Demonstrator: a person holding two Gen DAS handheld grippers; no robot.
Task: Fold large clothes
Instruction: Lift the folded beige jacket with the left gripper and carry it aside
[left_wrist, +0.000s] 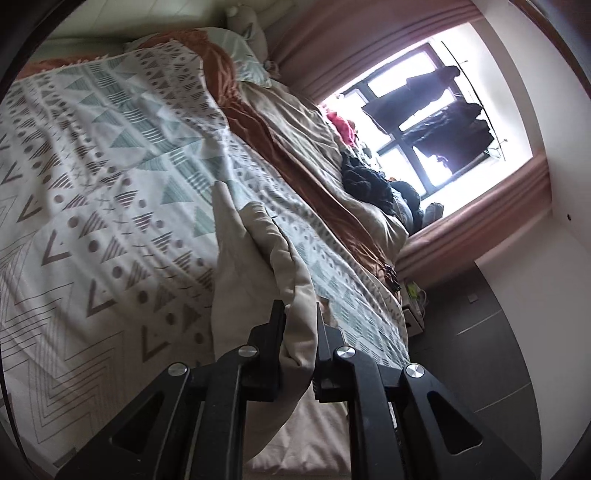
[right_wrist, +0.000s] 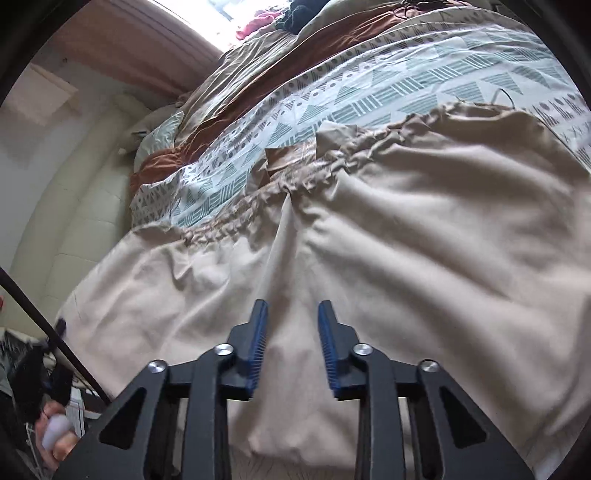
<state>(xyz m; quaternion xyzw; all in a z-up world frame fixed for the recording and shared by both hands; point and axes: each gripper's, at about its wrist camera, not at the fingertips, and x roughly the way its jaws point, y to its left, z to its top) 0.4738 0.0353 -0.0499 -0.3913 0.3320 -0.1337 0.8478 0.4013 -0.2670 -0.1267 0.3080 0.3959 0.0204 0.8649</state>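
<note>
- Fabric first: the left gripper (left_wrist: 300, 325) is clenched on a bunched fold of the beige garment (left_wrist: 258, 266), cloth pinched tight between its 2 black fingers and lifted off the bed.
- From that grip the beige cloth hangs down toward the near edge of the bed and rises in a peak just beyond the fingertips.
- Over on the right wrist view, the right gripper (right_wrist: 292, 314) stands released, its 2 blue-ribbed pads (right_wrist: 258, 343) parted with only flat beige cloth showing in the gap; nothing is squeezed.
- That same beige garment (right_wrist: 406, 258) spreads wide across the near part of the bed under the right gripper, wrinkled, with a gathered elastic band (right_wrist: 295, 184) running across its far side.
- Beyond the band lies the patterned bedspread (right_wrist: 369, 96), white with teal and grey triangles, covering the middle of the bed.
- Further on, a rust-orange blanket (left_wrist: 251, 122) and a tan quilt (left_wrist: 314, 147) run along the far side of the bed.
- A dark heap of clothes (left_wrist: 365, 181) and something pink (left_wrist: 340, 125) sit at the far edge by the window (left_wrist: 424, 110).
- Dark garments (left_wrist: 454, 129) hang against the bright window, pink curtains (left_wrist: 480, 206) around it.
- At the lower left corner of the right wrist view, a hand (right_wrist: 55, 439) grips a pale handle.
</note>
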